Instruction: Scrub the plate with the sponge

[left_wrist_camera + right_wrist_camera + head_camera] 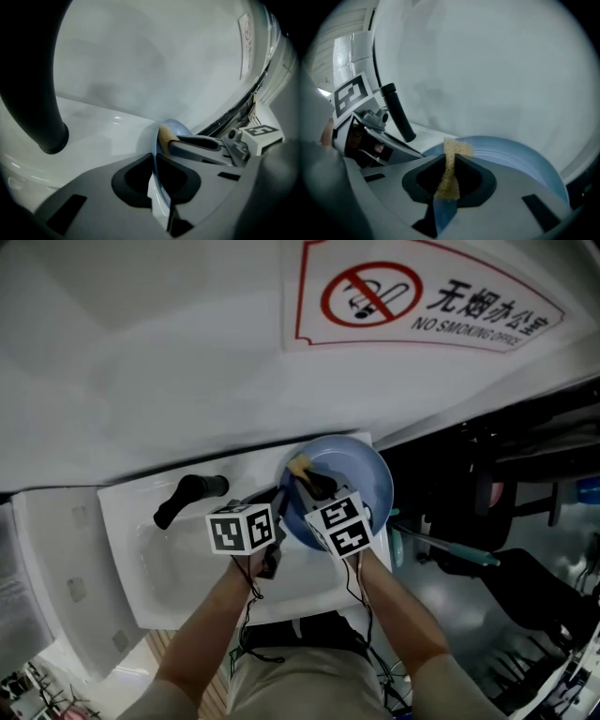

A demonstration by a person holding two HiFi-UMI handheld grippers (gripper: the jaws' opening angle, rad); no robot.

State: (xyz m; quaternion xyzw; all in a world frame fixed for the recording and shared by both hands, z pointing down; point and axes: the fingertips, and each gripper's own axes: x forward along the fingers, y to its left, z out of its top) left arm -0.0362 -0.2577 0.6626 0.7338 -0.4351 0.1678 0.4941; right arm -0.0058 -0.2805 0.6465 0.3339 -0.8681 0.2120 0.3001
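Note:
A light blue plate [352, 474] is tilted over the right end of a white sink [127, 531]. My left gripper [281, 504] is shut on the plate's left rim. In the left gripper view that rim [158, 185] runs edge-on between the jaws of my left gripper [157, 176]. My right gripper [307, 476] is shut on a thin yellow sponge [300, 465], whose tip lies against the upper left part of the plate's face. In the right gripper view the sponge [451, 168] stands upright between the jaws of my right gripper [449, 177], with the plate [515, 152] right behind it.
A black faucet [187, 497] reaches over the sink basin to the left of my grippers. A white wall with a no-smoking sign [422, 296] rises behind the sink. Dark furniture and cables [525, 512] crowd the floor to the right.

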